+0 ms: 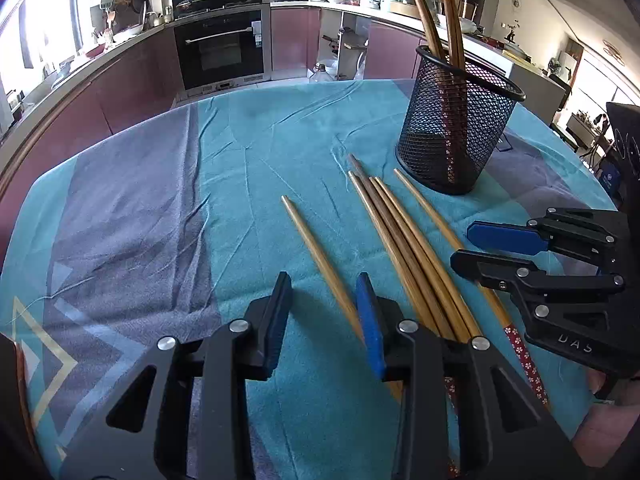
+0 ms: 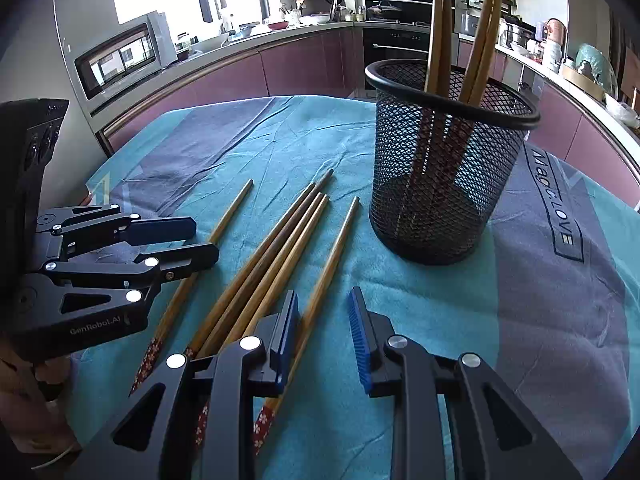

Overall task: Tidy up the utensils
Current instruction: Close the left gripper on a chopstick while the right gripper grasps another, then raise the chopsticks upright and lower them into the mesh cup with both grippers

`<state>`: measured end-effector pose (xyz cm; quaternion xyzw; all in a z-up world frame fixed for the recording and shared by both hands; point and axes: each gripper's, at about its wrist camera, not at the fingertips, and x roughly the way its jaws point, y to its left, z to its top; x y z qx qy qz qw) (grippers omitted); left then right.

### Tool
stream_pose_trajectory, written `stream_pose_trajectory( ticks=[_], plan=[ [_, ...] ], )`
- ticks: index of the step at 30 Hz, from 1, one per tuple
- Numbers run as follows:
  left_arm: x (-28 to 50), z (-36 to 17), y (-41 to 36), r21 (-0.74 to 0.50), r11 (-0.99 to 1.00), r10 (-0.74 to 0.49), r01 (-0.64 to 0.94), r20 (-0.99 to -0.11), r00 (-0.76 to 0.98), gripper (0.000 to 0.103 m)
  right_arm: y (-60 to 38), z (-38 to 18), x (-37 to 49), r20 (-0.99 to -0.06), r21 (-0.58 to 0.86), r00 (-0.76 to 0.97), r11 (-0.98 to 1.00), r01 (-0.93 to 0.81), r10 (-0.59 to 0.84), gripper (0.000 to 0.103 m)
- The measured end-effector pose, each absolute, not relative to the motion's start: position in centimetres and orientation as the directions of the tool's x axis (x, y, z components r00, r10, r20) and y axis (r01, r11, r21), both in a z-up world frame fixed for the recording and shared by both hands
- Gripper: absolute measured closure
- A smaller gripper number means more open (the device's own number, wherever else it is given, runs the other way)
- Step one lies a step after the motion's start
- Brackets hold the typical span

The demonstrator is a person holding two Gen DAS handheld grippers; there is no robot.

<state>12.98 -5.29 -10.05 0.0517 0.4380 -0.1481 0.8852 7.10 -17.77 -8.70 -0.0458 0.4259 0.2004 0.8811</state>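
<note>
A black mesh cup stands on the cloth with several wooden chopsticks upright in it. Several more chopsticks lie in a loose bundle in front of the cup. A single chopstick lies to their left and runs under the right finger of my left gripper, whose jaws stand apart over bare cloth. Another chopstick lies to the bundle's right and passes under the left finger of my right gripper, which is open too.
A teal and grey tablecloth covers the round table. Beyond it run purple kitchen cabinets with a built-in oven, a microwave and crowded counters. A hand shows at the lower left of the right wrist view.
</note>
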Motion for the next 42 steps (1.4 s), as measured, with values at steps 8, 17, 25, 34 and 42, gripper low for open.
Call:
stream_pose_trajectory(
  ticks=[8,17,25,34,42],
  plan=[
    [13.5,-10.2,-5.1,-0.078,0.955,-0.235,0.287,-0.791,0.565,0.088,-17.3,-8.7,8.1,-0.768,0.086,0.559,0.916,-0.393,0.312,0.090],
    [13.9,-10.3,-5.1,-0.096,0.960,-0.235,0.264,-0.791,0.565,0.089,-17.7,-8.7,8.2,-0.764,0.122,0.553,0.916,-0.383,0.333,0.096],
    [13.6,-10.1,-4.6,-0.130,0.959,-0.254,0.251,-0.786,0.564,0.095,-18.8,-8.4,7.8,-0.751,0.183,0.538,0.903,-0.388,0.383,0.098],
    [12.6,-8.6,-4.4,-0.139,0.951,-0.280,0.275,-0.762,0.584,0.096,-20.0,-7.1,6.6,-0.706,0.255,0.542,0.877,-0.406,0.456,0.098],
    [11.5,-6.1,-3.9,-0.206,0.926,-0.363,0.316,-0.717,0.596,0.096,-21.5,-5.1,5.5,-0.643,0.317,0.559,0.846,-0.428,0.524,0.098]
  ],
)
